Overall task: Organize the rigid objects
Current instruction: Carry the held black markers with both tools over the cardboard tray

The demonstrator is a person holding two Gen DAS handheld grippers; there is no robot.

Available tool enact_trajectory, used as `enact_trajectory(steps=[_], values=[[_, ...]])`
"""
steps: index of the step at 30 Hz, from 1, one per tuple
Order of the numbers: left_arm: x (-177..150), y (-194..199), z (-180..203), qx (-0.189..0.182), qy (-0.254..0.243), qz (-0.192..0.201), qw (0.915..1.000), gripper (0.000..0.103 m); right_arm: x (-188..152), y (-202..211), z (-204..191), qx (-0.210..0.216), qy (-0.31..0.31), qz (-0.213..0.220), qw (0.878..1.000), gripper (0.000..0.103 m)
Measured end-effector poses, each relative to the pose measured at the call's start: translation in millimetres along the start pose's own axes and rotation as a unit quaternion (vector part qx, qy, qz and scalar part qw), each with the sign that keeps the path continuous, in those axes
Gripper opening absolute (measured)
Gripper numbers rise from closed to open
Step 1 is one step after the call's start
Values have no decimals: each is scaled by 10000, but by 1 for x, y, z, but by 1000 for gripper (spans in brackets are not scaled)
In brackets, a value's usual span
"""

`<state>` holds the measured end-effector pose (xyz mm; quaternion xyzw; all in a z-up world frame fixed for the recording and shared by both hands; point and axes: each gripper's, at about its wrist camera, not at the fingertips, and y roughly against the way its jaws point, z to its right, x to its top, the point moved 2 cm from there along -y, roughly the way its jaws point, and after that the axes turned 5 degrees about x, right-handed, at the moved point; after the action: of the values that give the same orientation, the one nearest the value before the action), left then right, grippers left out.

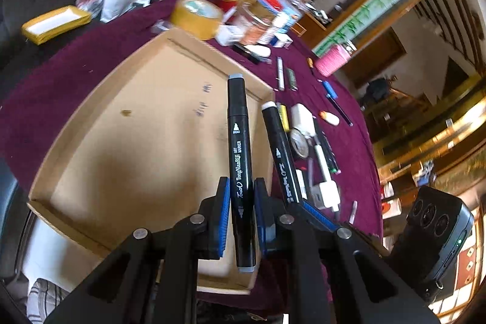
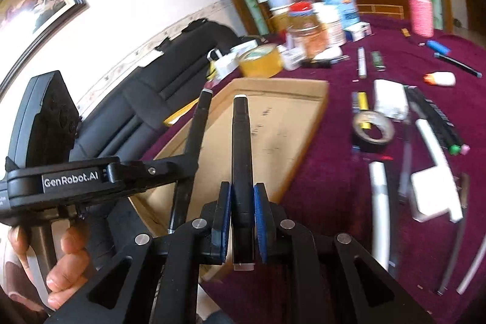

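My left gripper (image 1: 241, 204) is shut on a black art marker with grey-blue end caps (image 1: 238, 148), held above the shallow cardboard tray (image 1: 91, 138). My right gripper (image 2: 242, 208) is shut on a second black marker with white end caps (image 2: 241, 160), held over the tray's near corner (image 2: 322, 93). That second marker also shows in the left wrist view (image 1: 281, 154), just right of the tray's edge. The left gripper's body (image 2: 57, 175) shows at the left of the right wrist view, with its marker (image 2: 196, 135) pointing up. The tray holds nothing that I can see.
On the maroon cloth right of the tray lie several pens and markers, a black tape roll (image 2: 372, 128), white adapters (image 2: 437, 196), a small glue bottle (image 2: 440, 79) and a white tube (image 2: 379, 202). A yellow tape roll (image 2: 261, 59), jars and boxes crowd the far side. A pink cup (image 2: 420, 14) stands behind.
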<state>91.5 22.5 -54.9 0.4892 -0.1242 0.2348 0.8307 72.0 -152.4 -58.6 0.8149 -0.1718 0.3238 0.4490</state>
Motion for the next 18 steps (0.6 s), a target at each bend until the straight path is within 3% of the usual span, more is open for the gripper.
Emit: enact_trajectory(steps=[4, 18], values=[[6, -5, -19, 82, 175, 2, 9998, 15, 8, -24, -11, 127, 9, -153, 9998, 15], [11, -30, -52, 245, 465, -202, 9984, 15, 9, -78, -17, -59, 115, -635, 9979, 15]])
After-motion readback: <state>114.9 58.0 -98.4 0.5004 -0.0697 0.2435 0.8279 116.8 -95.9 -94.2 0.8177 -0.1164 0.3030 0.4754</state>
